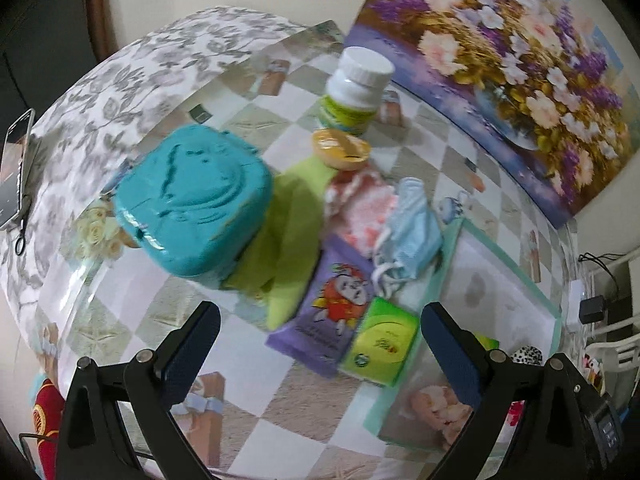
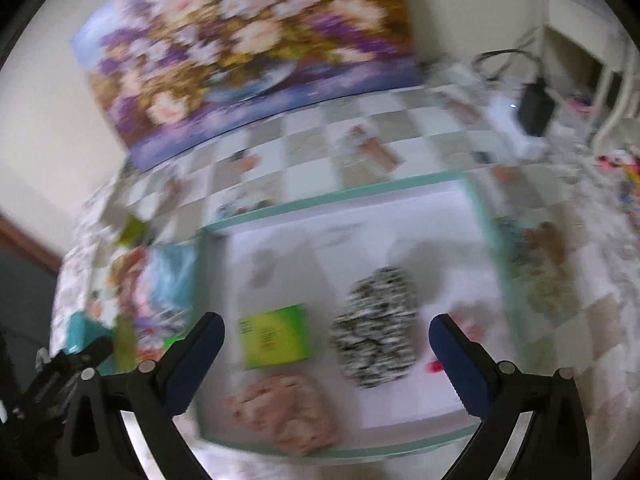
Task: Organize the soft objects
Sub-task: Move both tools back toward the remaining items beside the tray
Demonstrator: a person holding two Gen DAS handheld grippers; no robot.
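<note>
Showing two hand-held grippers above a patterned tabletop partway through sorting soft items. Left gripper (image 1: 320,344): jaws spread wide, nothing between the pads, hovering over a loose cluster outside the tray. Right gripper (image 2: 326,354): likewise fully spread and empty, hovering over the tray (image 2: 332,196).

Already inside the tray: green tissue pack (image 2: 276,338), black-and-white speckled pouch (image 2: 376,330), pinkish plush piece (image 2: 286,414). Still outside, just beside the tray's left rim: blue face mask (image 1: 412,236), pink knitted cloth (image 1: 360,208), lime-green cloth (image 1: 292,240), purple cartoon packet (image 1: 334,304), second green tissue pack (image 1: 380,340).

Likely hazards, judged from the layout:
- Crowding. Soft items overlapping and touching; closing on one could drag its neighbour or snag the mask's ear loops.
- Hard objects mixed in. Teal lidded box (image 1: 192,200) resting on the lime-green cloth, yellow round lid (image 1: 340,148) touching the pink cloth, white-capped bottle (image 1: 356,92) upright just behind; pulling cloth could tip or slide these.
- Motion blur in the right wrist view; poor aim possible.

Surface: checkered cloth under glass (image 1: 280,420), glossy and probably slippery. Room: floral painting (image 1: 500,60) leaning on a pale wall, phone (image 1: 16,168) on a leaf-patterned cover at far left, cables and a dark adapter (image 2: 534,110) at the right edge.
</note>
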